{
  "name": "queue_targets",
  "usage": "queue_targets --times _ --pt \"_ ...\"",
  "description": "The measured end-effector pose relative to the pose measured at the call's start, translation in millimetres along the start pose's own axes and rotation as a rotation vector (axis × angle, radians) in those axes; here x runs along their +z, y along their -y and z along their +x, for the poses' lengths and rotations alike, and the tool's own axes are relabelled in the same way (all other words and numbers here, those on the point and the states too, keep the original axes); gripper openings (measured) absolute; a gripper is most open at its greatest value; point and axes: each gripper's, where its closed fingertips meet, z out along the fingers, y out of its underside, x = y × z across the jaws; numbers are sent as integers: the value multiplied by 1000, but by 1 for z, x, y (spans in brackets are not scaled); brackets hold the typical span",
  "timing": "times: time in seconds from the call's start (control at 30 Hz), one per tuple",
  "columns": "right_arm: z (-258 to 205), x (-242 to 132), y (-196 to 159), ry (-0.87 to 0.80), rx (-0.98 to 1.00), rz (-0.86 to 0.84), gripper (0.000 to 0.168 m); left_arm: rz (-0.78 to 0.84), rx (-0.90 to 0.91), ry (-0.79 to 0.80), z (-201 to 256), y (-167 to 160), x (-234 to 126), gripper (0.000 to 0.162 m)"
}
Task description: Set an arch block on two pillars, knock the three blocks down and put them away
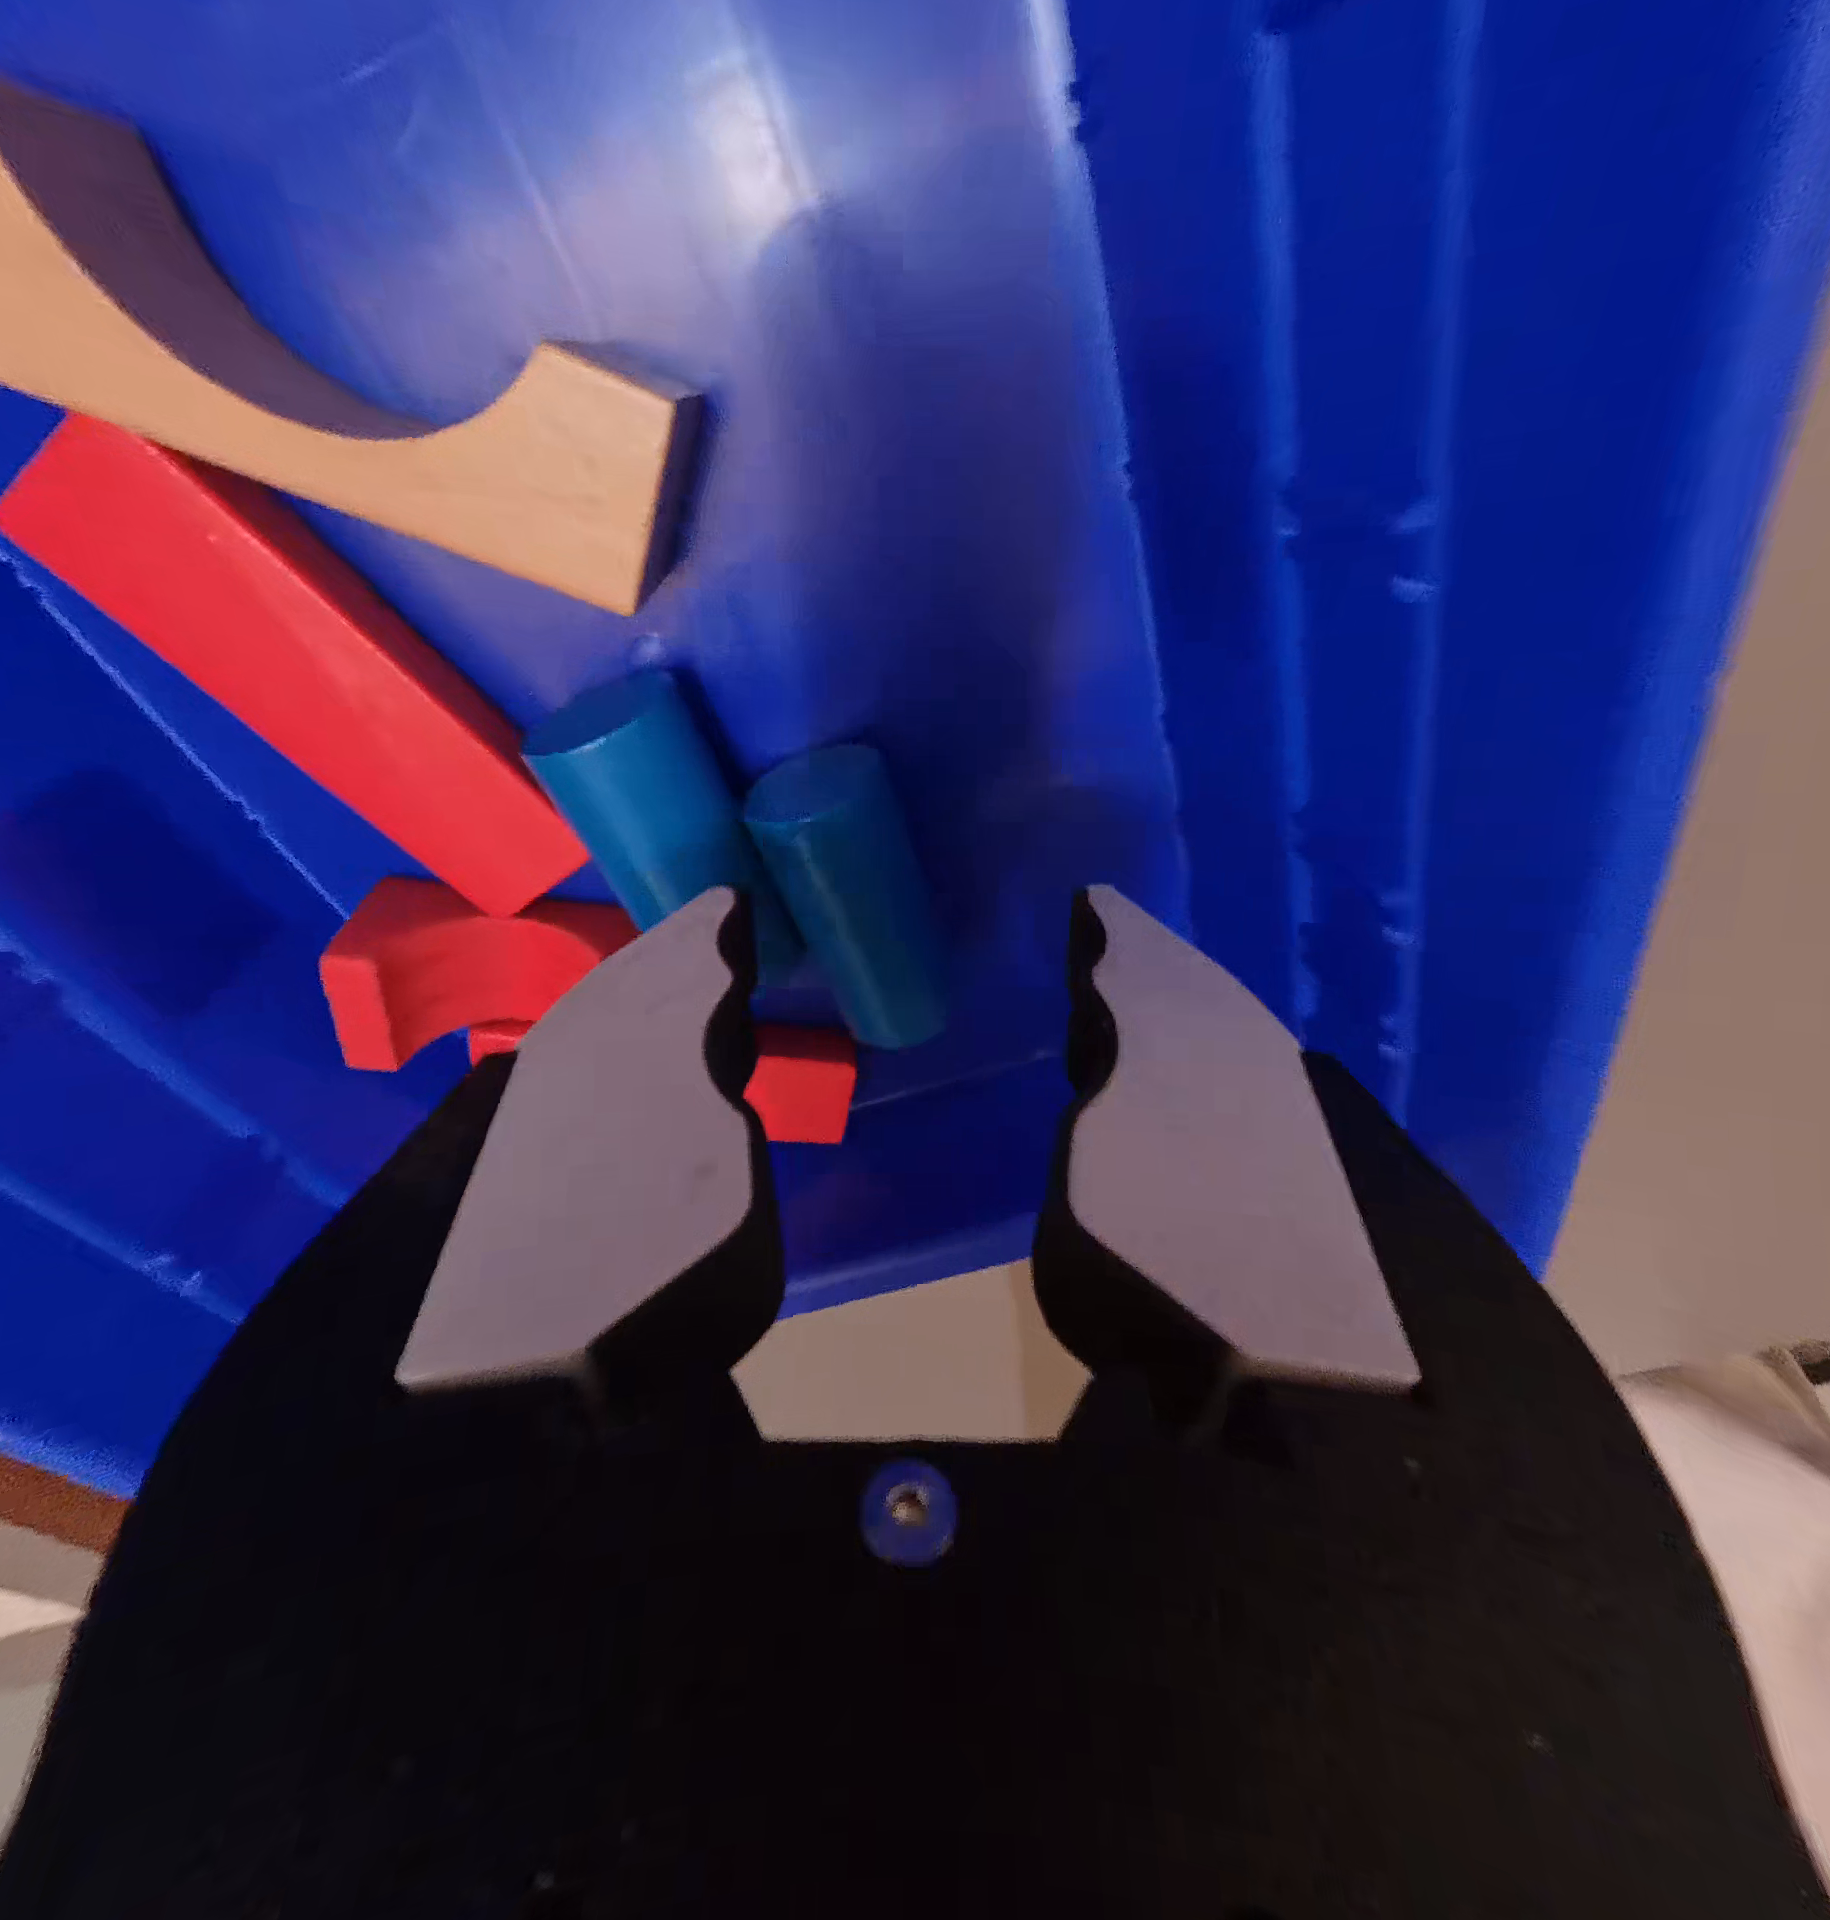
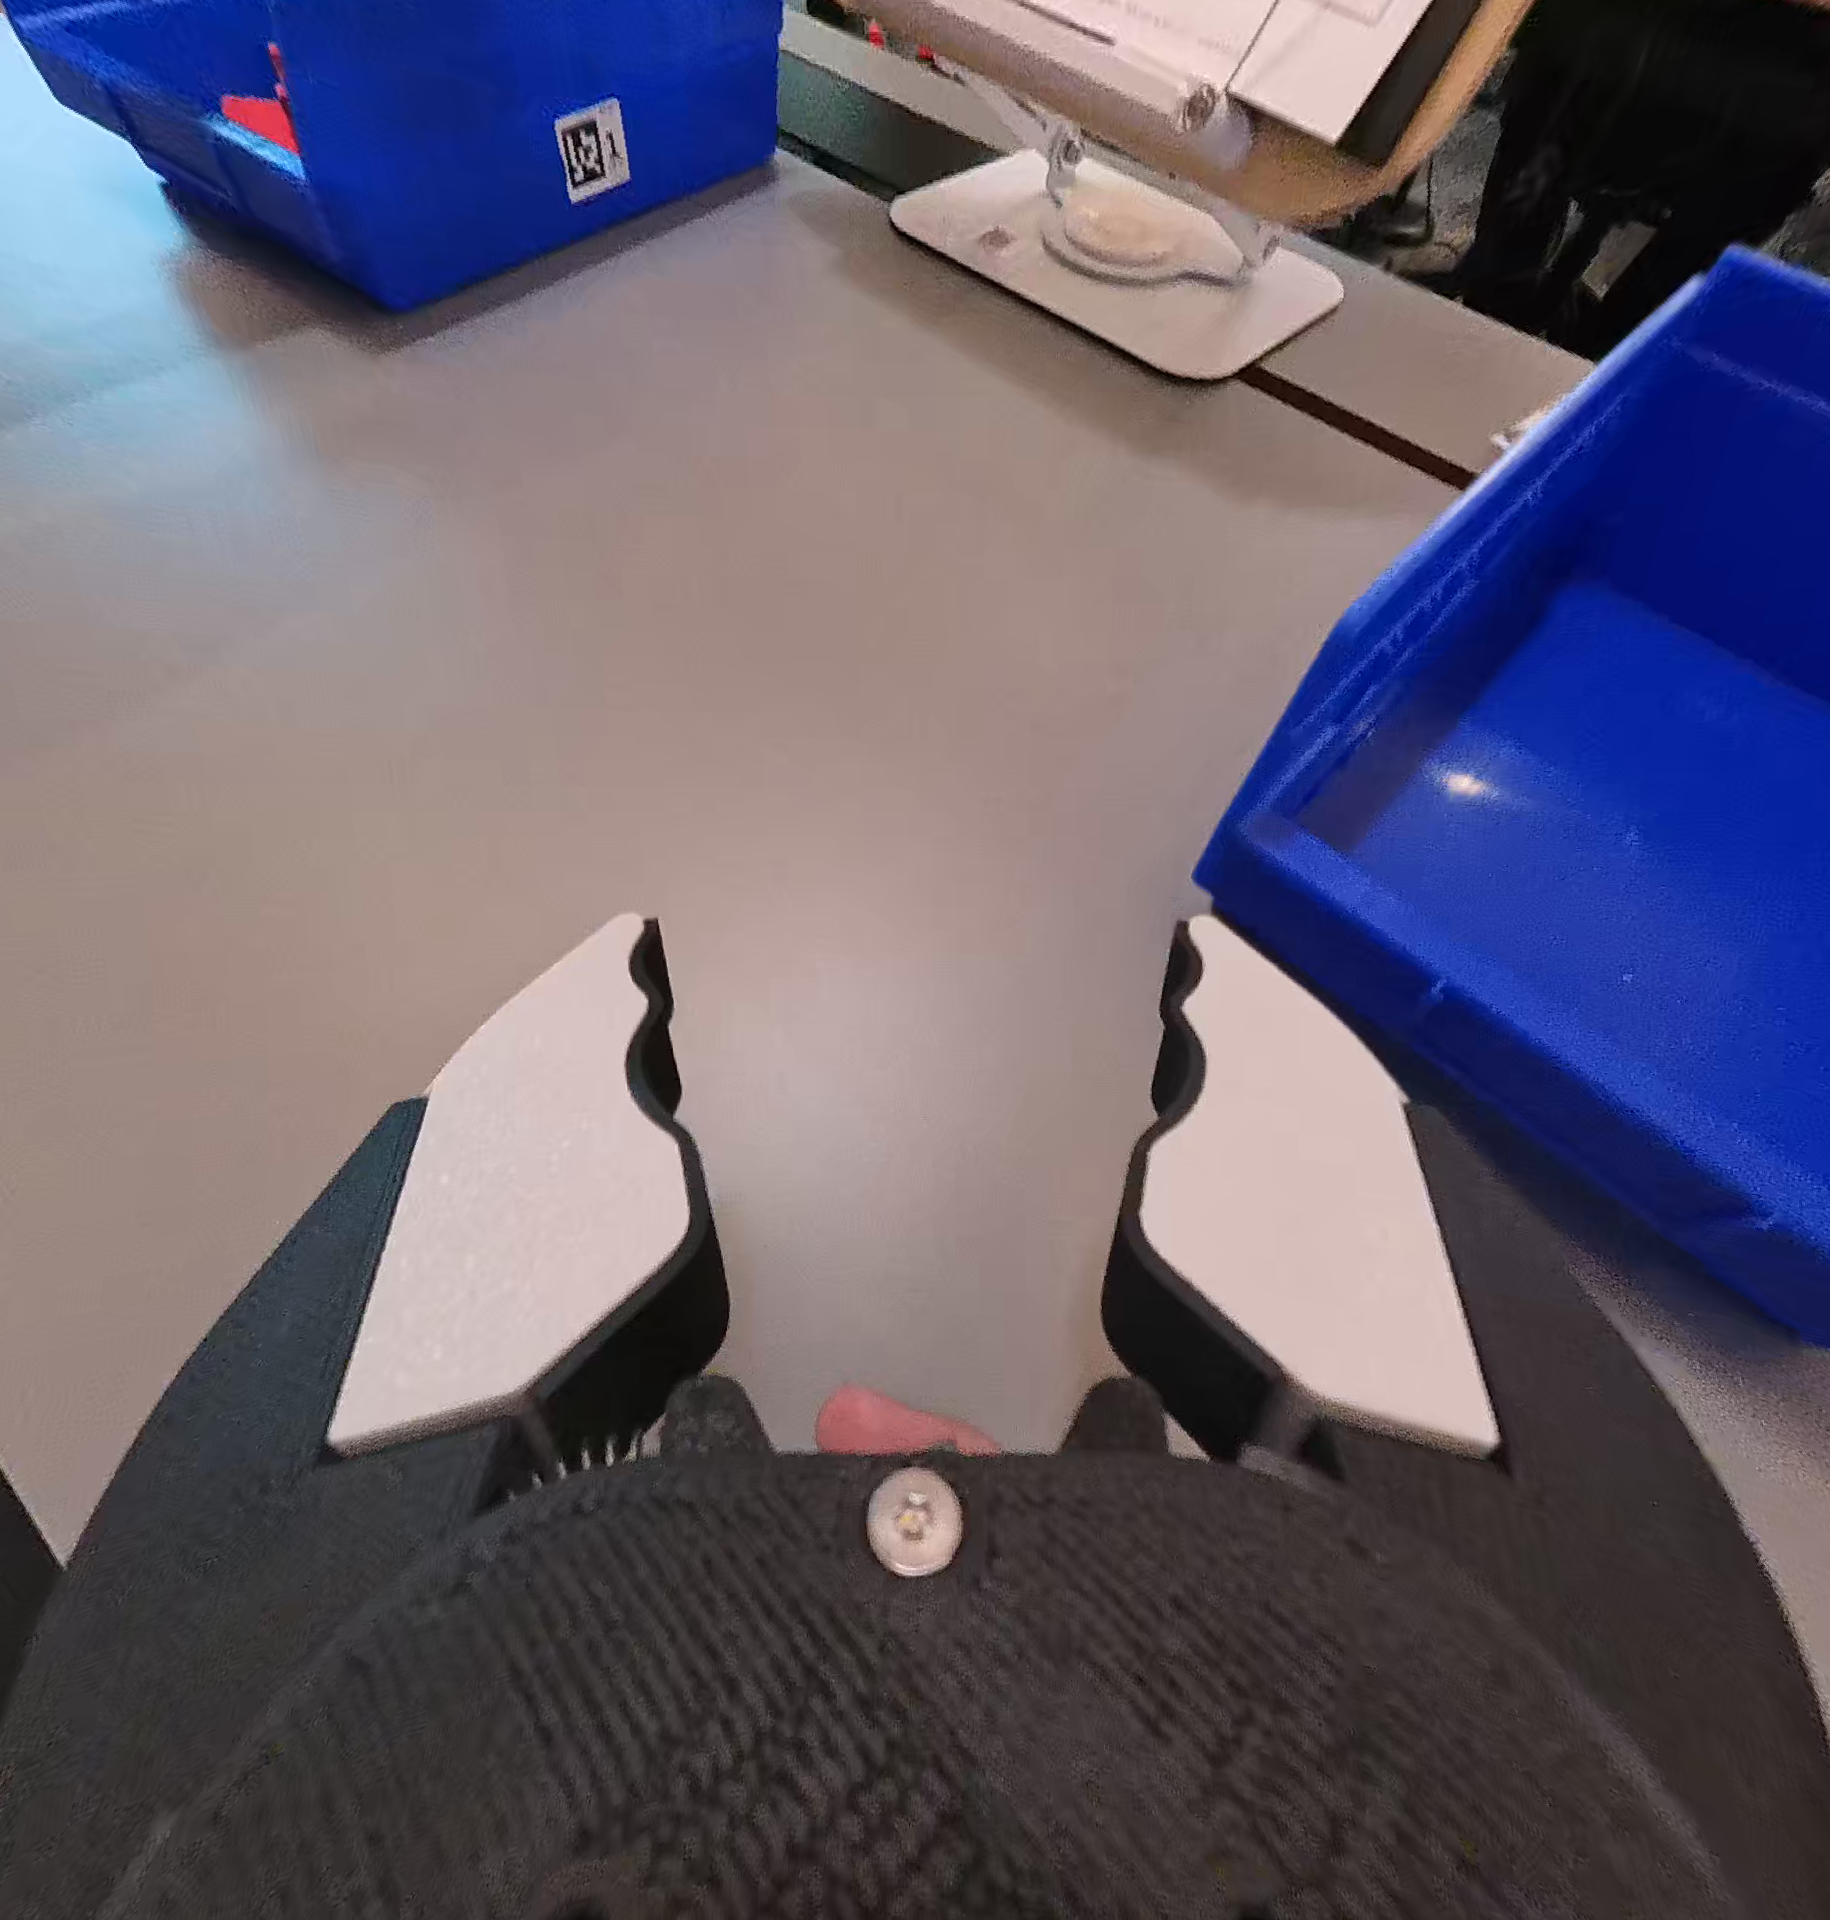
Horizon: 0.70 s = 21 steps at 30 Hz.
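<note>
Blocks crowd one corner of the blue plastic bin (image 1: 942,312) your left gripper (image 1: 906,904) is reaching into, most likely because the bin's floor looks steeply tilted in this view and loose pieces slide to the low end. Your left tongs are spread with nothing between them; the tip of one finger sits just in front of the two teal wooden cylinders (image 1: 745,842), which lie side by side and touching, while the other tip hangs over bare bin floor near the side wall. Beside the cylinders, a long red wooden plank (image 1: 277,665) leans toward them, a red wooden arch block (image 1: 443,966) lies partly under your finger, and a small red block (image 1: 802,1091) peeks out at the bin's near edge. A pale natural-wood arch piece (image 1: 371,457) rests farther up the floor, overlapping the plank. Your right gripper (image 2: 916,935) hovers above the grey table (image 2: 578,675), its tongs also wide apart and holding nothing; they flank open tabletop, just beside the near corner of a second blue plastic bin (image 2: 1306,831) that shows no contents. Toward the table's far edge stand another blue bin with a square marker sticker (image 2: 537,156) and a white stand with a clear bracket (image 2: 1119,260).
</note>
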Motion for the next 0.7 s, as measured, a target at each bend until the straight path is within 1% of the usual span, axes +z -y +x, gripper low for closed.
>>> queue_targets --times 0.03,0.13,0.17,0.23,0.3,0.33,0.4,0.5,0.6,0.7 --pt "0 -1 -5 3 7 -5 91 -12 -12 14 -2 0 3 57" --pt "-2 0 -15 16 31 -12 91 -34 -47 1 0 1 14 56" --pt "-2 1 -17 20 35 -12 91 -42 -55 10 -1 1 17 51" --pt "-2 2 -21 16 38 -18 91 -48 -70 -2 0 2 23 48" --pt "-2 3 -22 18 38 -23 91 -56 -87 -14 0 2 30 37" --pt "-2 3 -22 17 38 -24 91 -53 -98 -26 1 2 34 35" --pt "-4 4 -22 18 25 -30 90 -24 -108 -37 0 6 36 35" --pt "-8 6 -24 18 -5 -44 89 7 -48 -49 0 6 35 35" --pt "-11 9 -21 27 -2 -37 87 93 7 -98 2 7 26 35" --pt "-16 14 -7 48 1 -3 86 266 84 -180 10 11 -2 35"
